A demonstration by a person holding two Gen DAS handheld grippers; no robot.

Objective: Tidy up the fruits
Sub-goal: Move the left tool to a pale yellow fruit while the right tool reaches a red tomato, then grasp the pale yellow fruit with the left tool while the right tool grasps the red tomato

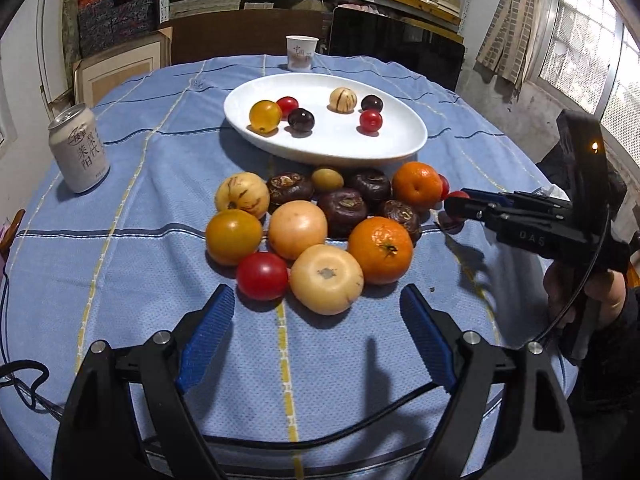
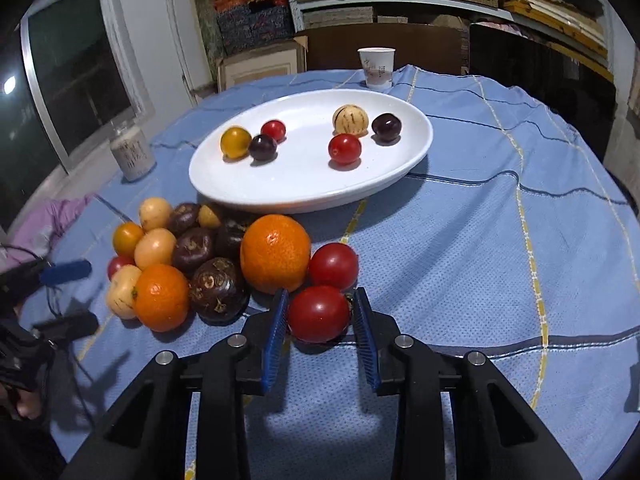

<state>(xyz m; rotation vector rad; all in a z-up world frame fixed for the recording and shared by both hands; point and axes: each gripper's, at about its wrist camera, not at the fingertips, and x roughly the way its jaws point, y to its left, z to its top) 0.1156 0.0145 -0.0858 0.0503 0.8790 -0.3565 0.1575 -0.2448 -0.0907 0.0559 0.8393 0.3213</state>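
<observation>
A white oval plate (image 1: pixel 392 144) (image 2: pixel 304 184) holds several small fruits, red, dark purple, yellow and a striped pale one. In front of it lies a pile of fruit: oranges (image 1: pixel 380 250), dark mangosteens (image 1: pixel 347 206), pale and yellow fruits, red tomatoes. My left gripper (image 1: pixel 317 294) stands open just before the pile, its blue pads flanking the near side of a pale round fruit (image 1: pixel 326 278) without touching it. My right gripper (image 2: pixel 319 320) is shut on a red tomato (image 2: pixel 318 314) resting on the cloth at the pile's right end, a second red tomato (image 2: pixel 333 266) just behind.
The round table wears a blue checked cloth (image 1: pixel 160 160). A drink can (image 1: pixel 79 148) stands at the left and a paper cup (image 1: pixel 301 53) behind the plate. Shelves and boxes line the back wall. A hand (image 1: pixel 600 292) holds the right gripper's handle.
</observation>
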